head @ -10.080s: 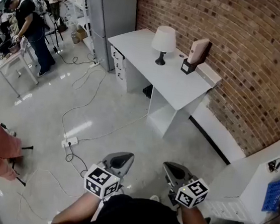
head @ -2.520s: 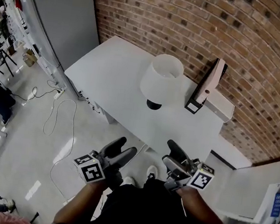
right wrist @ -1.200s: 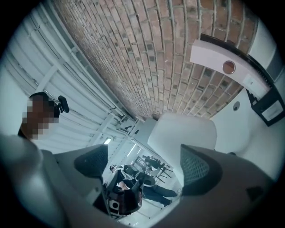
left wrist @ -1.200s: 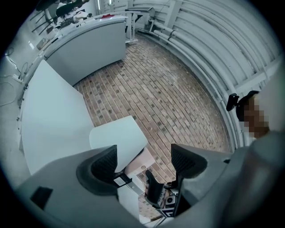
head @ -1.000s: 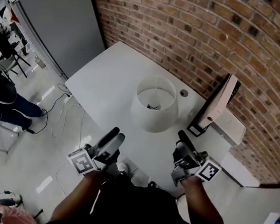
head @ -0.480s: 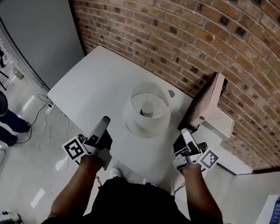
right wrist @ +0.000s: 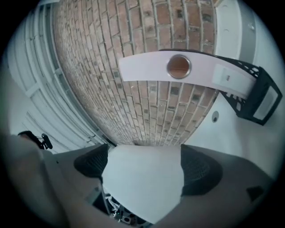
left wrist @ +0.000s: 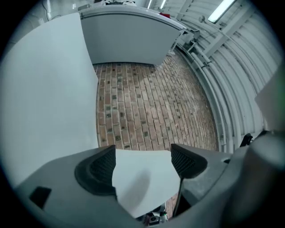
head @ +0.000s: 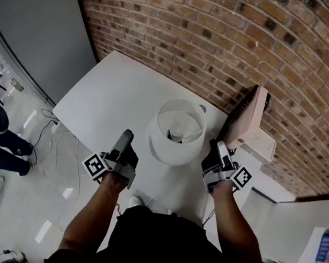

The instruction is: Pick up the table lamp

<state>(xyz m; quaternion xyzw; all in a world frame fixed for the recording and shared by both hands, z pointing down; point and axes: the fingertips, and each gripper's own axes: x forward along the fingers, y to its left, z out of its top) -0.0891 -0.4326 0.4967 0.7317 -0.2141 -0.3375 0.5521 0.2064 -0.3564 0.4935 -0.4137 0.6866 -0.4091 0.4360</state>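
Lamp (head: 176, 132) stood on the desk (head: 112, 95), not yet gripped.
Left gripper (head: 125, 144) and right gripper (head: 217, 155) flanked its shade, both with jaws wide apart and empty; gripping and lifting seemingly remained.

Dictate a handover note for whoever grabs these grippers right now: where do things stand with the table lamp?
Left gripper: jaws apart, empty, at the left of the table lamp.
Right gripper: jaws apart, empty, at the lamp's right.
Lamp: upright on the white desk by the brick wall, not gripped.
Done: grippers placed either side of the shade.
Left: take hold, probably from both sides, and lift.
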